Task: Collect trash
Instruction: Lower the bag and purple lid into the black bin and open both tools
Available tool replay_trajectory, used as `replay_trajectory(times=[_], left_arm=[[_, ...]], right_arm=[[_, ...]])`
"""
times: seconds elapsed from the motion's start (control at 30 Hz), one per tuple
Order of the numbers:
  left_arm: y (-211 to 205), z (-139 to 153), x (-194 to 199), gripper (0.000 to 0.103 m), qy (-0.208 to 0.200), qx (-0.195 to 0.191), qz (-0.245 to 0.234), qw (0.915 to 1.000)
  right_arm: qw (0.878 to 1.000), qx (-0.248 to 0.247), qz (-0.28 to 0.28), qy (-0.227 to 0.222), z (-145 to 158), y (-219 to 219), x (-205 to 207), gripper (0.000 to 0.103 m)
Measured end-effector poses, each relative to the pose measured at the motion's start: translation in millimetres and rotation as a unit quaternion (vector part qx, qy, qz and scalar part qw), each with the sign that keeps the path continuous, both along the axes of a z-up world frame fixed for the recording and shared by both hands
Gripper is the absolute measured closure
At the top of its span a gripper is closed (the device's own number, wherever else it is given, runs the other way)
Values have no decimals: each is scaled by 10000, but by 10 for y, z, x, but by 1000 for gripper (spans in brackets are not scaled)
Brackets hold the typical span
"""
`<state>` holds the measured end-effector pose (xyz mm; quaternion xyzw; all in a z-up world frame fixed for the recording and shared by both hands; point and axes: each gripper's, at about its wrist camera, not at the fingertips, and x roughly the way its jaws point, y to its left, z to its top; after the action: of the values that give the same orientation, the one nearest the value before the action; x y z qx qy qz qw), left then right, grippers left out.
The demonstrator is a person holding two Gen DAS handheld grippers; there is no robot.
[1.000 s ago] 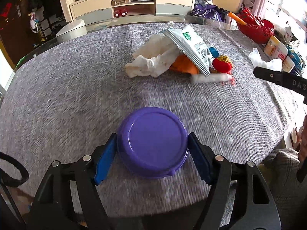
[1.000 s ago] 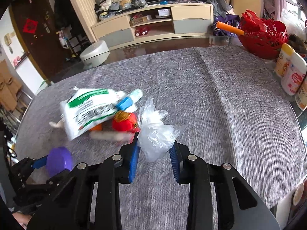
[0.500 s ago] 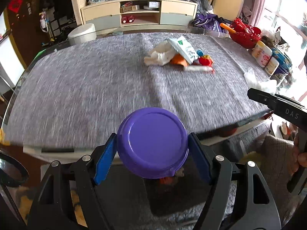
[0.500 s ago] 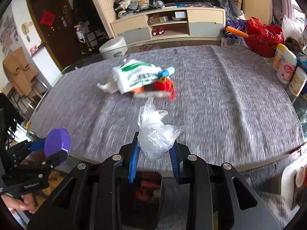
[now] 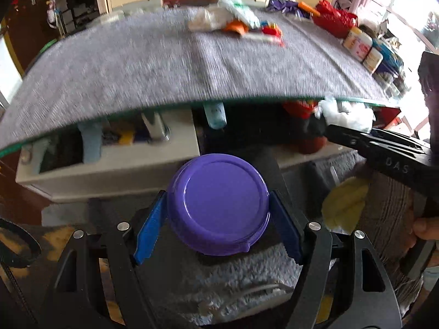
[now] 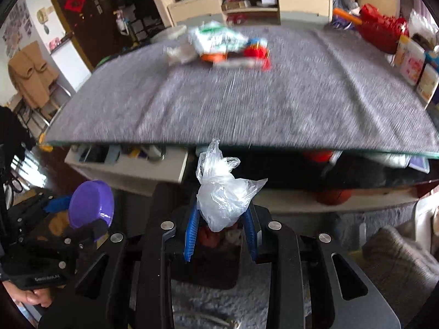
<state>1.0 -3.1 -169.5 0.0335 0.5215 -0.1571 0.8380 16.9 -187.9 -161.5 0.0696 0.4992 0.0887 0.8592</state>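
My left gripper [image 5: 218, 229] is shut on a round purple lid [image 5: 218, 203], its blue pads pressed against both sides. The same lid [image 6: 92, 203] shows at the lower left of the right wrist view. My right gripper [image 6: 221, 231] is shut on a crumpled clear plastic bag [image 6: 222, 197], which also appears as a bag [image 5: 345, 115] at the right of the left wrist view. Both grippers hang in front of and below the near edge of the grey-clothed table [image 5: 164, 65]. Under the right gripper sits a dark bin [image 6: 214, 249] with red and white scraps inside. More trash [image 6: 219, 46] lies far back on the table.
Bottles and jars [image 6: 414, 63] and a red basket [image 6: 384, 30] line the table's right side. A shelf under the tabletop [image 5: 109, 150] holds assorted items. A yellow thing [image 5: 344, 205] lies at the right near a grey cushion. A hand [image 6: 35, 297] grips the left tool.
Both grippers have drawn back from over the table to beyond and below its near edge, each keeping its load. The trash pile now looks far away. The bin has come into view.
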Motion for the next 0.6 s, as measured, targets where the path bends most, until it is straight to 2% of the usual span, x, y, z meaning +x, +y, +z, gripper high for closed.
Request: replay_trajectory(times=[0.3,0.6], left_arm=[[4,-558,18,32,691,-219,-24,9974],[-42,-800,43,32,902,-159,-168,9957]], right_arm=[[9983,103,169,551,-519,133,-64,72],[9960,184,319,813,-748,241,-56,70]])
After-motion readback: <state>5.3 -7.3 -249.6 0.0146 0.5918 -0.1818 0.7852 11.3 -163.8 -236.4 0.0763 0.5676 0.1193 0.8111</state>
